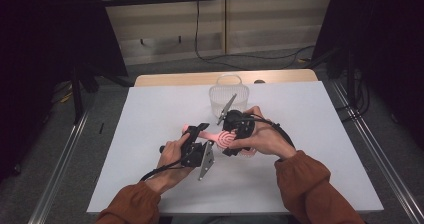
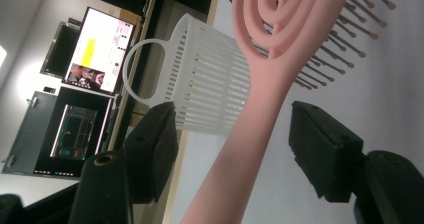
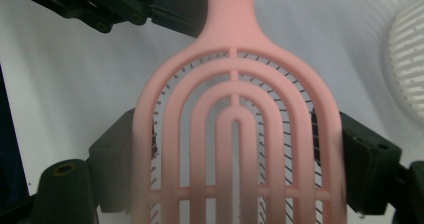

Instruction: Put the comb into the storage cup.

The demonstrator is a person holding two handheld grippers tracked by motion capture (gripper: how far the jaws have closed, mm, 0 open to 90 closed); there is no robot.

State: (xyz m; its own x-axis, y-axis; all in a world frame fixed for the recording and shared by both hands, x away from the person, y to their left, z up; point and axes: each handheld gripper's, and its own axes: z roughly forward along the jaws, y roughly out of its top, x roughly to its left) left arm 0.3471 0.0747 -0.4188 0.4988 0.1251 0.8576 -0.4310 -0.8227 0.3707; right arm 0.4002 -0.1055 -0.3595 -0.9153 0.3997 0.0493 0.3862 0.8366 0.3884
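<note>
One pink hairbrush and one white basket are on the table. The right gripper clamps the brush head at mid-table, near the basket. The left gripper stands half open around the handle, pads not touching.

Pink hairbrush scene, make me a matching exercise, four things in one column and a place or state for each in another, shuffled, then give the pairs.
Things:
1. pink hairbrush
2. white basket
3. left gripper
4. right gripper

Places or states:
A. pads pressed on the two edges of the brush's head
B. stands at the far side of the white table
C. held between the two hands, bristles pointing away from the cameras
D. jaws either side of the handle, gaps showing

Pairs: 1-C, 2-B, 3-D, 4-A
</note>
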